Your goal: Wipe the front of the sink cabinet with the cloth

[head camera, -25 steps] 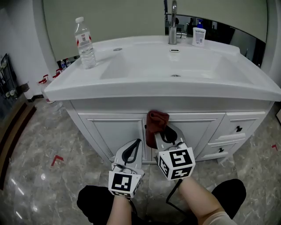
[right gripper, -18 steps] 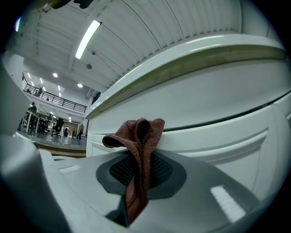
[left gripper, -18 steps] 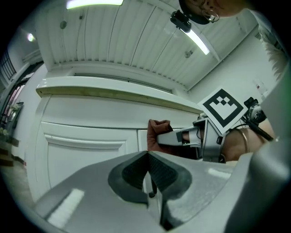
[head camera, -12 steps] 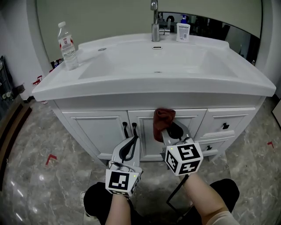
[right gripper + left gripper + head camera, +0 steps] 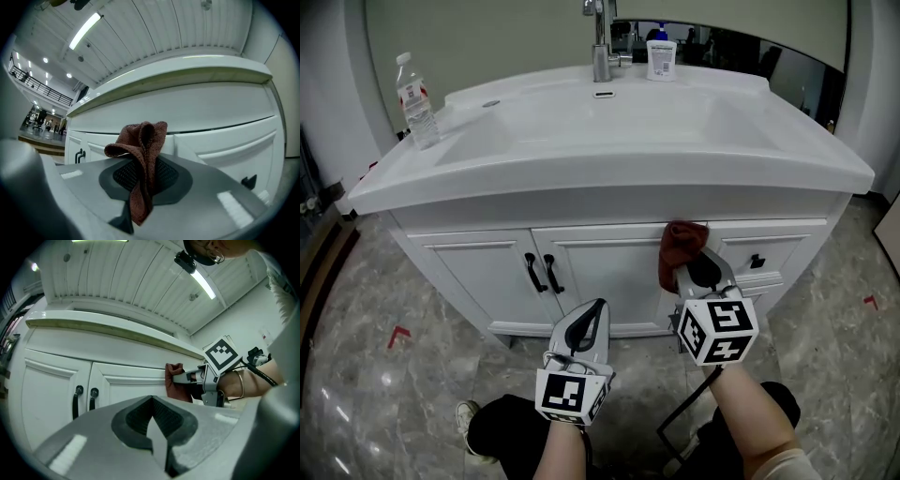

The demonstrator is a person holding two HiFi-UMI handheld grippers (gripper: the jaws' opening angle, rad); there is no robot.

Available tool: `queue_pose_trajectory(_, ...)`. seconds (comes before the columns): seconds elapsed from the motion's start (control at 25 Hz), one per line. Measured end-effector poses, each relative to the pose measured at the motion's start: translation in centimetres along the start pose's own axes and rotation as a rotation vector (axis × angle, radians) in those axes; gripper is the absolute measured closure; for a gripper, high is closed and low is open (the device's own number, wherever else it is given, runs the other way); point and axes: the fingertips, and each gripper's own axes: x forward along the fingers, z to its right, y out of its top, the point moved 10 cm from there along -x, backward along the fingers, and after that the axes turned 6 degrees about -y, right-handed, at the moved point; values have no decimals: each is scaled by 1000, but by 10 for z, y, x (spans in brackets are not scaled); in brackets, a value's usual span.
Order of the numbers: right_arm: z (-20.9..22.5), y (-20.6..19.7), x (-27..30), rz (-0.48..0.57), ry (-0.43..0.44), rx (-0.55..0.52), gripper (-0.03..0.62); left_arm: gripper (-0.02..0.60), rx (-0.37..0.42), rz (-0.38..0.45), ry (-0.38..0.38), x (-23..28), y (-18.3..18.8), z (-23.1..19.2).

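The white sink cabinet (image 5: 609, 261) fills the middle of the head view. A reddish-brown cloth (image 5: 682, 247) is pressed against its front near the top right, between the right door and the drawer column. My right gripper (image 5: 692, 269) is shut on the cloth (image 5: 140, 150), which bunches above the jaws and hangs down between them. The left gripper view shows the same cloth (image 5: 176, 382) against the panel. My left gripper (image 5: 595, 309) hangs lower, off the cabinet, below the doors, shut with nothing in it (image 5: 151, 404).
Two black door handles (image 5: 540, 274) sit left of the cloth and a drawer knob (image 5: 757, 262) right of it. On the sink top stand a water bottle (image 5: 414, 89), a faucet (image 5: 600, 42) and a small bottle (image 5: 660, 58). Marble floor with red tape marks (image 5: 397, 335) lies below.
My right gripper has carried the cloth rightward along the cabinet front, from by the door handles toward the drawers. The left gripper has stayed low and shut.
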Motion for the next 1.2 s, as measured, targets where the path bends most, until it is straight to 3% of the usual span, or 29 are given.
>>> queue_pose_trajectory(0.24,22,-1,-12,-6,-53,37,511,580,-52,37,4,6,4,15)
queue_pose_trajectory(0.4,11,-5,-14,2,-14,37,513,580,-20,37,0,6,6,16)
queue_pose_trajectory(0.6,-34,-23,-4,-12,92,59,513,580,26,-4,14,-9,3,-4)
queue_pose_trajectory(0.92,-132,-60,27,-60,250,86,513,580,6,-59,153,-54,-16,-60)
queue_pose_trajectory(1.2,-162,-80,50,-64,248,74,513,580,85,-60,127,-59,-18,-66)
